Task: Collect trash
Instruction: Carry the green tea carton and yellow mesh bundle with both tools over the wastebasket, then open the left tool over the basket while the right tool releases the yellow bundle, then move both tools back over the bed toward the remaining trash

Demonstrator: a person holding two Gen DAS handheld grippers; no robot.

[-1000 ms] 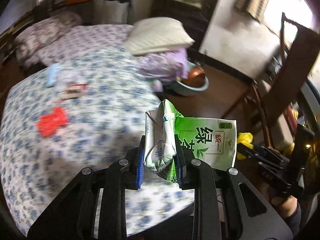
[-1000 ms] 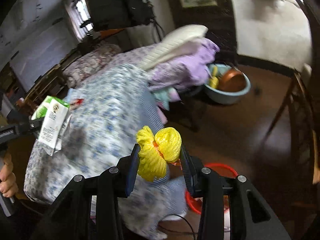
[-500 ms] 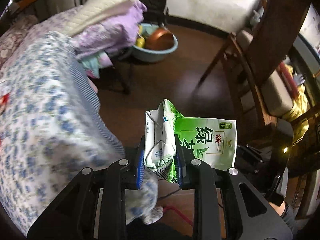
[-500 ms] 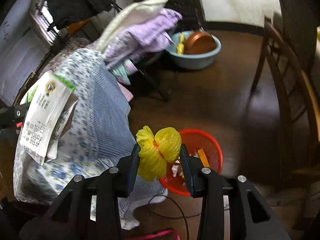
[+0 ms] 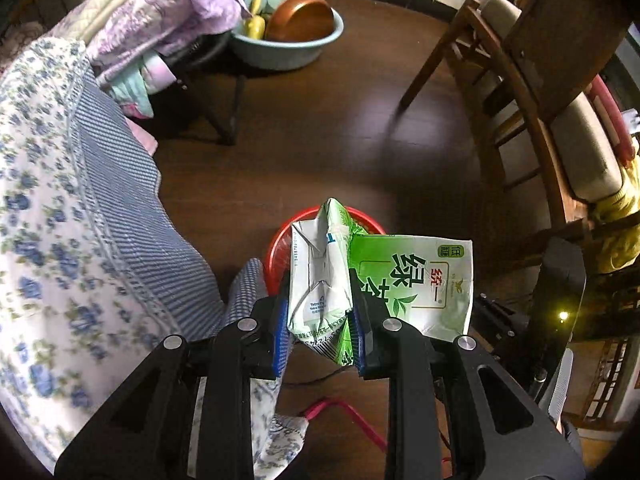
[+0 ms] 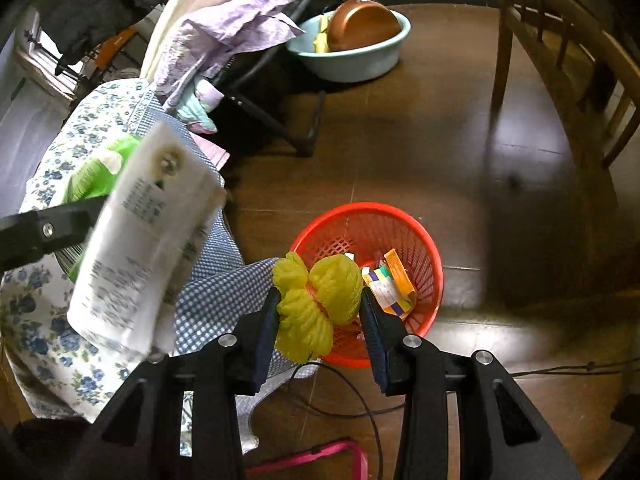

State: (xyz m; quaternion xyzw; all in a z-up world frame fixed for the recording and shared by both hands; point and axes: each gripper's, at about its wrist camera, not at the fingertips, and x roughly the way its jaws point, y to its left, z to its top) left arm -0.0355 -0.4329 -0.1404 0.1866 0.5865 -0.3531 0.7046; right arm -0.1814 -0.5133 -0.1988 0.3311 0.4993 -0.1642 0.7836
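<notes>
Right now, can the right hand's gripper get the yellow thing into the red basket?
Probably yes. The right gripper holds the yellow net wad just above the red basket, whose open top is uncovered; only the checked bedsheet hangs near its rim.

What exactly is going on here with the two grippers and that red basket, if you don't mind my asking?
A person is collecting trash with a handheld gripper in each hand. The left gripper is clamped on a crushed green tea carton, and the right gripper is clamped on a wad of yellow netting. Both point down toward the red basket on the floor beside the bed; the basket already holds some wrappers. Nothing has been dropped yet.
</notes>
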